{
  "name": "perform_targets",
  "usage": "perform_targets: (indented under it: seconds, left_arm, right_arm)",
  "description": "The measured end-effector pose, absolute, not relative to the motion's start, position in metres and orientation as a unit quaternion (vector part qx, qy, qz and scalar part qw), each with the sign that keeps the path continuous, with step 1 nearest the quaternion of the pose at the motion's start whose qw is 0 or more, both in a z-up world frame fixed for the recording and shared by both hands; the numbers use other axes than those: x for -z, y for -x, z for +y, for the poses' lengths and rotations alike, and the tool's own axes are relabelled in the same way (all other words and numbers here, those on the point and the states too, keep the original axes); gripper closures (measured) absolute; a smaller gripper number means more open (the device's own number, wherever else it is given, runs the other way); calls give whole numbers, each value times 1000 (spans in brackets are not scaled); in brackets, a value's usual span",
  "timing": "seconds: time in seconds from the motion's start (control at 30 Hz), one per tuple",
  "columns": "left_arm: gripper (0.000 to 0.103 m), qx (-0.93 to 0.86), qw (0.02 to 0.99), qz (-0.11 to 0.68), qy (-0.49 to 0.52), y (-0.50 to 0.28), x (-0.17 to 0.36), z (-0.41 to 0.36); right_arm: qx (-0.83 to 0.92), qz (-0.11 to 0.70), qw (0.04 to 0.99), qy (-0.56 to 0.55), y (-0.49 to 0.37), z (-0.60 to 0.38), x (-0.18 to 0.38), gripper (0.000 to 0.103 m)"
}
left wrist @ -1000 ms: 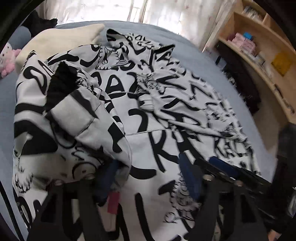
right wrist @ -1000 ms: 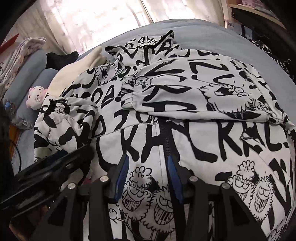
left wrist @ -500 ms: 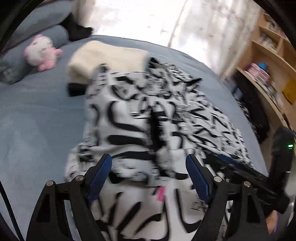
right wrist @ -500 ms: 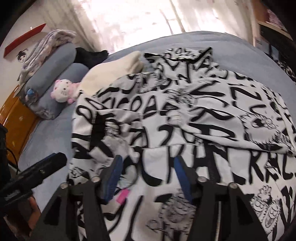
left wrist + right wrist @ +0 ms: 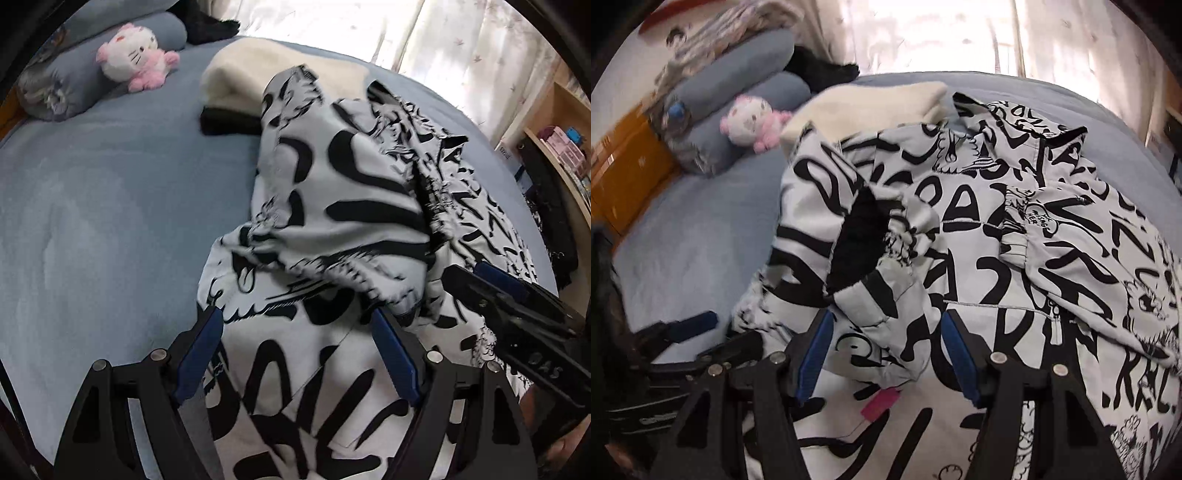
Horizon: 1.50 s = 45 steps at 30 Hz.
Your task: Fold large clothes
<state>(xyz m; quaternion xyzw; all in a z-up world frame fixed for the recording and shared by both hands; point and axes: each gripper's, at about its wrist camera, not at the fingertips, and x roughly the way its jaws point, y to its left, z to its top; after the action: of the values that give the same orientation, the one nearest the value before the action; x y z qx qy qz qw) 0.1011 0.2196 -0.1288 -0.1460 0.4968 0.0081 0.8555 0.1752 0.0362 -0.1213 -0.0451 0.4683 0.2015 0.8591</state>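
Note:
A large white jacket [image 5: 343, 206] with black graffiti print lies spread on the blue bed [image 5: 110, 221]. Its left sleeve [image 5: 849, 266] is folded in over the body, black cuff lining showing. My left gripper [image 5: 297, 350] hangs open above the jacket's lower left part, near its edge, with nothing pinched. My right gripper [image 5: 886, 354] is open too, and the folded sleeve's lower end lies loose between its blue pads [image 5: 814, 354]. A pink tag [image 5: 881, 404] shows just below. Each gripper appears in the other's view: the right gripper [image 5: 517, 314], the left gripper [image 5: 683, 332].
A pink and white plush toy [image 5: 133, 55] leans on blue pillows [image 5: 738, 96] at the bed's head. A cream folded cloth [image 5: 240, 77] over a black one [image 5: 229, 122] lies beyond the jacket. A wooden shelf [image 5: 561, 147] stands at the right, an orange cabinet [image 5: 624, 177] at the left.
Both grippers moved left across the jacket and both views swung toward the pillows. The left sleeve now lies folded over the body. The right jaws stand wider than before.

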Motion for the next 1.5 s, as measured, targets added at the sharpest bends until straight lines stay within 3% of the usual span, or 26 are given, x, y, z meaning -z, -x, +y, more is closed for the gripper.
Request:
perform_targets:
  seconds: [0.27, 0.33, 0.53, 0.7, 0.77, 0.83, 0.93, 1.17, 1.2, 1.27, 1.3, 1.5]
  left_arm:
    - [22, -20, 847, 505, 164, -98, 140, 235]
    - [22, -20, 846, 505, 168, -97, 141, 237]
    - [22, -11, 848, 504, 163, -93, 141, 234]
    - [22, 1, 848, 508, 152, -94, 140, 226]
    - [22, 7, 848, 510, 145, -97, 137, 222]
    - [22, 13, 850, 509, 137, -102, 132, 219]
    - [22, 16, 855, 502, 126, -114, 122, 221]
    - [22, 3, 859, 497, 124, -163, 113, 244]
    - [22, 2, 858, 499, 122, -170, 115, 246]
    - [22, -1, 853, 509, 116, -191, 127, 251]
    - [22, 1, 850, 513, 118, -199, 131, 252]
    - [22, 31, 839, 522, 152, -246, 155, 261]
  right_arm:
    - [-153, 470, 863, 100, -198, 52, 139, 45]
    - [-151, 465, 868, 89, -204, 47, 135, 87]
    - [-118, 476, 871, -29, -210, -25, 118, 87]
    - [-127, 559, 809, -127, -204, -97, 153, 83]
    - [-136, 575, 792, -154, -203, -114, 166, 74]
    - [-152, 574, 783, -185, -208, -132, 173, 52]
    - [-181, 568, 768, -235, -220, -146, 178, 48]
    - [-170, 569, 747, -299, -256, -161, 199, 47]
    - [-170, 565, 749, -302, -258, -161, 200, 48]
    - [-159, 558, 766, -277, -256, -161, 194, 69]
    - [-150, 554, 785, -232, -254, -153, 183, 85]
    - [-204, 464, 859, -75, -235, -107, 108, 90]
